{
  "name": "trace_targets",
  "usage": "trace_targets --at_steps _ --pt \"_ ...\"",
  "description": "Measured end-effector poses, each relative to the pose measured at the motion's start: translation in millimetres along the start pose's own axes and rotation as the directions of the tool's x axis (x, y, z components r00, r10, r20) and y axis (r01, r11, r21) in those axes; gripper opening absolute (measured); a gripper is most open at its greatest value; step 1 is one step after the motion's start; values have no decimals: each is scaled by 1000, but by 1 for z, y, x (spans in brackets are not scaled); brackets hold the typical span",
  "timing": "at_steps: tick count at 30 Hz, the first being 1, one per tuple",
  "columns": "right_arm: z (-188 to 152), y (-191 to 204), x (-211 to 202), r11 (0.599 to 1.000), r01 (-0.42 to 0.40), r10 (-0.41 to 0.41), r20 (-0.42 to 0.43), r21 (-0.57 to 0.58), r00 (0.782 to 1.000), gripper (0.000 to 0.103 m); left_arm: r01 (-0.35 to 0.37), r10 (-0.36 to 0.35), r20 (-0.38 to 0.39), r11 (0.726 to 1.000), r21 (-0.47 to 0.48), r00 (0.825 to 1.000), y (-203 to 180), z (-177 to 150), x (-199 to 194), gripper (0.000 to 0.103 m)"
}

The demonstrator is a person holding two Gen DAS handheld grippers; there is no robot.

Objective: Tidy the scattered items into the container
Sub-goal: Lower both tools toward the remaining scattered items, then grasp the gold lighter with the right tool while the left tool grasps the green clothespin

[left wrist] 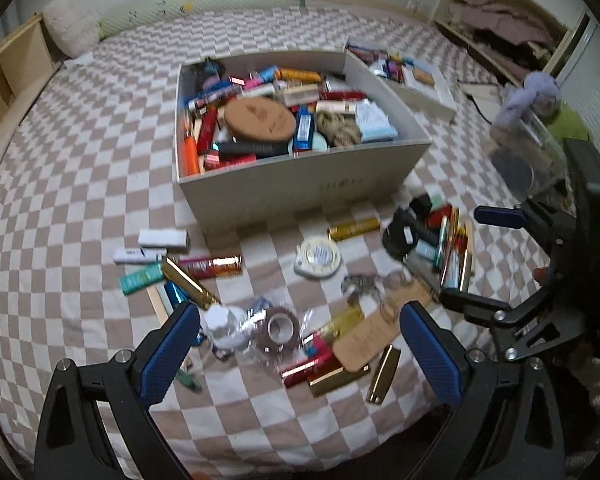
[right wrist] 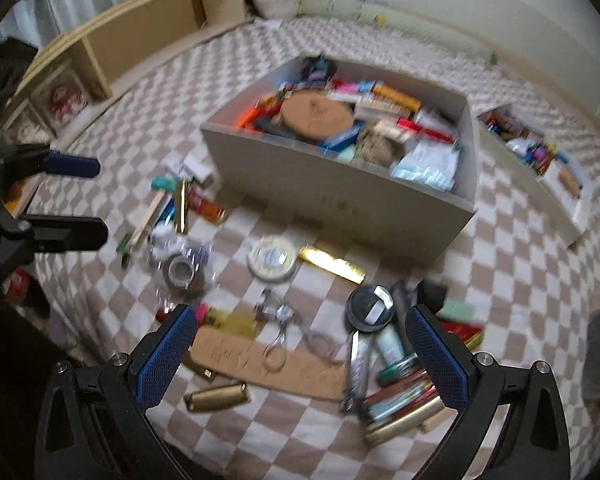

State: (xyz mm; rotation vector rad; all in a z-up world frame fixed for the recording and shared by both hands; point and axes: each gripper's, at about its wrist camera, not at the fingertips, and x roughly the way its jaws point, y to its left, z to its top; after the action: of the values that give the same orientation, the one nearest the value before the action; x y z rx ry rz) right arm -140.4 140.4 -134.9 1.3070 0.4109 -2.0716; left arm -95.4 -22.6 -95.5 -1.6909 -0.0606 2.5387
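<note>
Two hand-held grippers hover above a checkered bedspread, both angled down toward a scatter of cosmetics lying in front of a grey storage box. The left gripper has its blue-padded fingers spread wide and grips nothing; below the gap, on the near side of the box, lie a roll of tape in clear wrap, a white bottle cap and a red-and-gold tube. The right gripper, also spread wide and empty, sits over a long cork strip, a pair of metal lash curlers and a black round compact, all in front of the box. A round white tin and a gold tube rest just before the box's front wall. The box itself is already heaped with tubes and packets around a round cork lid. A second, shallower tray stands beside the box, to its right.
</note>
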Motion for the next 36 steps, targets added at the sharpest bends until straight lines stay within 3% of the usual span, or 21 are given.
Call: trace_targets --at_steps 7,14,20,24,31,36 --pt "-19 16 32 996 -55 46 -117 -70 992 103 -25 23 -40 999 -46 999 33 -6 6 101" --pt "-41 33 60 982 -142 113 -221 -121 969 103 -34 18 -121 991 -132 993 65 -16 24 101" --pt "-61 51 82 958 -214 144 -323 -192 935 103 -89 48 -231 981 -172 972 81 -28 54 101" --pt "-65 55 88 950 -242 164 -348 -195 923 103 -102 35 -301 972 -211 953 92 -37 71 99" --pt "-68 74 89 917 -303 188 -386 -261 903 103 -116 31 -352 968 -224 936 100 -41 88 99" --pt "-72 75 96 914 -311 177 -433 -261 884 92 -129 33 -377 964 -232 926 107 -45 94 99"
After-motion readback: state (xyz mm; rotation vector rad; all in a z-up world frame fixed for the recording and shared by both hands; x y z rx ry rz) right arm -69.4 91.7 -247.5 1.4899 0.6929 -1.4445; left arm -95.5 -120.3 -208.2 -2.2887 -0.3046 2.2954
